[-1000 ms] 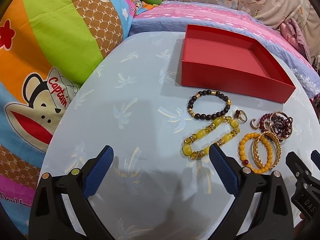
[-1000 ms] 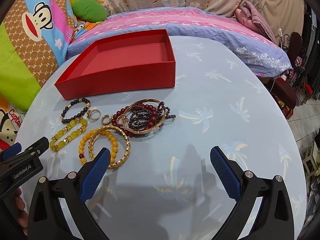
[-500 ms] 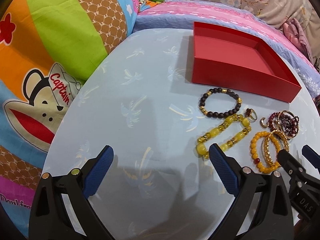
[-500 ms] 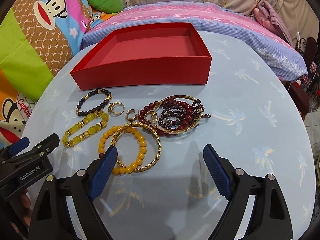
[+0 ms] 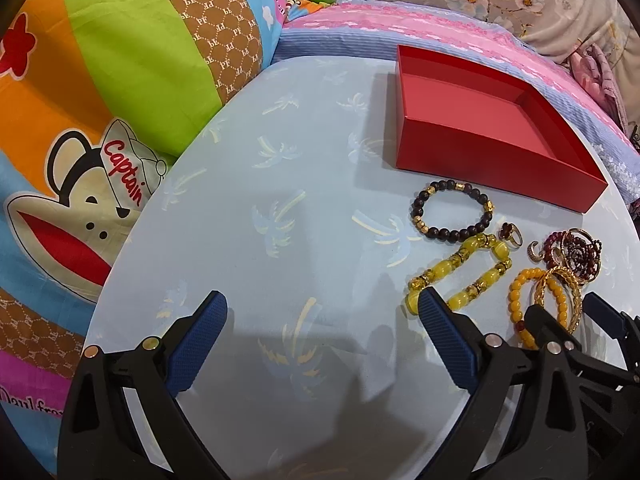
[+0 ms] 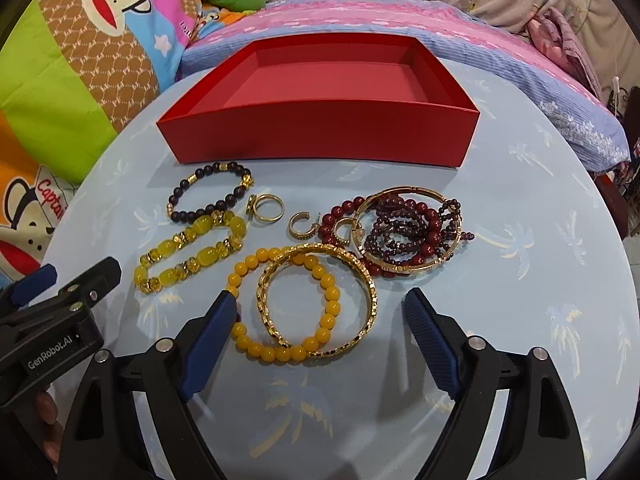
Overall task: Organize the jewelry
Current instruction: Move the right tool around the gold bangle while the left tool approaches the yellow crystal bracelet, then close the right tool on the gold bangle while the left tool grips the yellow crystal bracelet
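An empty red box stands at the far side of a round table. In front of it lie a dark bead bracelet, a yellow glass bead bracelet, an orange bead bracelet, a gold bangle, a gold ring, an ear cuff and a pile of dark red bead strands with a thin gold bangle. My right gripper is open, with the orange bracelet and gold bangle between its fingers. My left gripper is open and empty, to the left of the jewelry.
The table has a pale blue cloth with palm prints. Colourful cartoon bedding lies on the left and a pink and blue striped cushion lies behind. The table's right edge drops off toward the floor.
My right gripper has moved forward and left, so the orange bracelet and gold bangle now lie between its fingers. My left gripper has shifted slightly left. The jewelry has not moved.
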Motion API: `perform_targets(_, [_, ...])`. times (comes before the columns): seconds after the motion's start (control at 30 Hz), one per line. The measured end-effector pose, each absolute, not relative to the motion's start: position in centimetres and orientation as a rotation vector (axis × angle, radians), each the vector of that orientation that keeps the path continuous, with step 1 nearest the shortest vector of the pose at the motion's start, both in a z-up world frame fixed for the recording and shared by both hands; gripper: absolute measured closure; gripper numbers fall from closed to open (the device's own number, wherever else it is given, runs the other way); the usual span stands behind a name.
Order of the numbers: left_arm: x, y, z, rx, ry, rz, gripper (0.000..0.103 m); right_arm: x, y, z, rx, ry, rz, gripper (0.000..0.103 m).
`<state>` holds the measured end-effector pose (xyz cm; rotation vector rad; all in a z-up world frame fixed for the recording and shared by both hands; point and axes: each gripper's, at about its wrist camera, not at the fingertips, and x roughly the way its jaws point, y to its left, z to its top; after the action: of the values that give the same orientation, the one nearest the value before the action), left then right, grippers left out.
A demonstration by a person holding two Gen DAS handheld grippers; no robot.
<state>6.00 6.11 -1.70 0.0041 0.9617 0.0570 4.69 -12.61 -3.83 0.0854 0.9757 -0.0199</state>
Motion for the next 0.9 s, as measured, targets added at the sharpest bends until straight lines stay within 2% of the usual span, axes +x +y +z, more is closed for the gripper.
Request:
perform_targets(0.03, [6.0,6.1,-1.7,0.004,0.962,0.054,0.011,4.7,-12.7,-3.8,0.077,0.976,-0.027,0.037])
perform_targets(0.07, [6.1,6.0,-1.8,0.002,0.964,0.050,0.011,4.7,-12.7,-3.8,0.072,0.973,-0.022,0.046])
perform_targets(0.1, [6.1,5.8,-1.9,0.001,0.966,0.045,0.011,4.7,-12.8,-3.7,0.074,0.973,-0.020,0.046])
perform_targets(0.67, [7.9,1.0,-3.1,0.059,0.981,-0.110,0.011,3.6,-16.6,-1.6,0.170,0.921,-0.080,0.047])
perform_targets(0.9, [9.3,2.6,-2.7,0.031,0.963,-0.078,0.013,3.6,-17.2,-1.9,0.185,0.929,-0.089,0.047])
